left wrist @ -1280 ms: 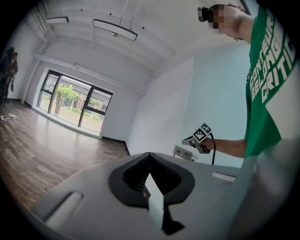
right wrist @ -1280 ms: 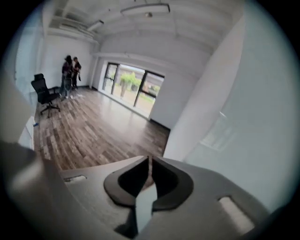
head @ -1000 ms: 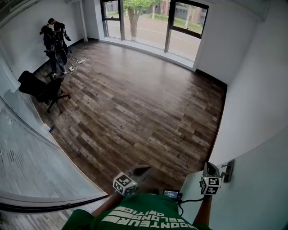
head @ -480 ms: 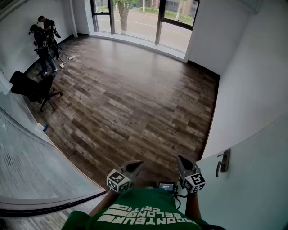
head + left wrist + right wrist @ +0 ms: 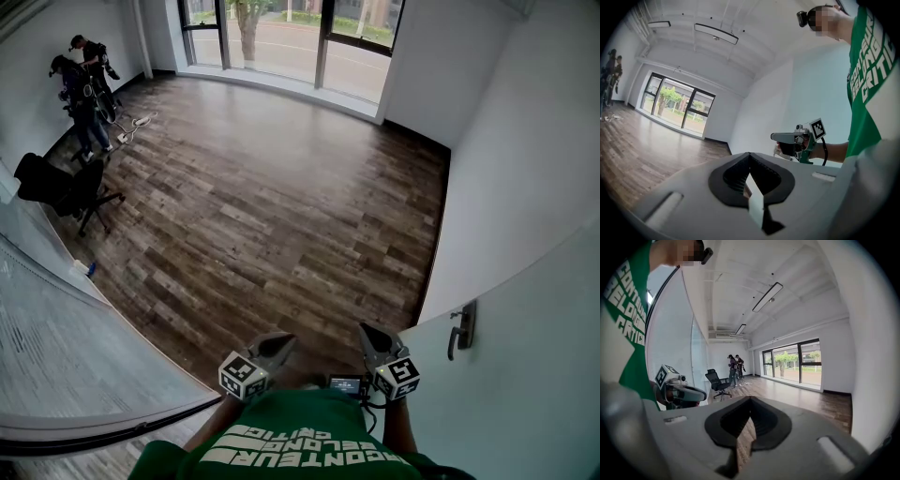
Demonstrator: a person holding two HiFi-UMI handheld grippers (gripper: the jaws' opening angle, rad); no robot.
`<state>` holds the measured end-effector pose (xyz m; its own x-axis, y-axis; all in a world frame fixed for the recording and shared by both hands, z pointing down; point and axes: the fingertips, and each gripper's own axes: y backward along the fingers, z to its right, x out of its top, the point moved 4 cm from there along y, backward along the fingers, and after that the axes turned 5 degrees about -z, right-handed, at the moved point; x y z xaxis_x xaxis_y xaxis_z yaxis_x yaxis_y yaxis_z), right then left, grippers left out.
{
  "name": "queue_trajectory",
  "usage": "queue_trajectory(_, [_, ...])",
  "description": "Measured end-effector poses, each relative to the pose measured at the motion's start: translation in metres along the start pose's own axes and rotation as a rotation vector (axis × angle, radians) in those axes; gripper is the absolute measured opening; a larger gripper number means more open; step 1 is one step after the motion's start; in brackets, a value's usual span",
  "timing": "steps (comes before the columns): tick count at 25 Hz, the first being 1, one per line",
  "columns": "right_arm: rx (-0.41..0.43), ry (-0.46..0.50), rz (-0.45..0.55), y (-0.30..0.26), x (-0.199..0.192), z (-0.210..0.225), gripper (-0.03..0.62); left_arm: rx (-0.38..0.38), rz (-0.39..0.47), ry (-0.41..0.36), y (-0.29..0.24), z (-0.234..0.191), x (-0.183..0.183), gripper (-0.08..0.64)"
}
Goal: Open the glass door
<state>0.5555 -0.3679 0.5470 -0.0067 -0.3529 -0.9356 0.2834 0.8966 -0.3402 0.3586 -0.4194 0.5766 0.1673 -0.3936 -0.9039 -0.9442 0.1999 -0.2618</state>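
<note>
The glass door [image 5: 525, 375] is taken to be the pale panel at the right that bears a lever handle [image 5: 459, 328]; it is judged already swung open. The left gripper [image 5: 281, 339] and right gripper [image 5: 366, 330] are held at the torso, jaws closed together on nothing. If a wider swing is wanted, the handle must be reached again. A frosted partition [image 5: 66, 347] is seen at the left; an office chair [image 5: 70, 187] and two people [image 5: 80, 89] are well away, so no obstruction is seen.
</note>
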Motion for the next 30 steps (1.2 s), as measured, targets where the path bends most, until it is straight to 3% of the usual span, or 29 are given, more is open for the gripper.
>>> queue_trajectory(30, [0.017, -0.005, -0.033, -0.006, -0.009, -0.010, -0.008, 0.009, 0.006, 0.003, 0.007, 0.002, -0.001, 0.012])
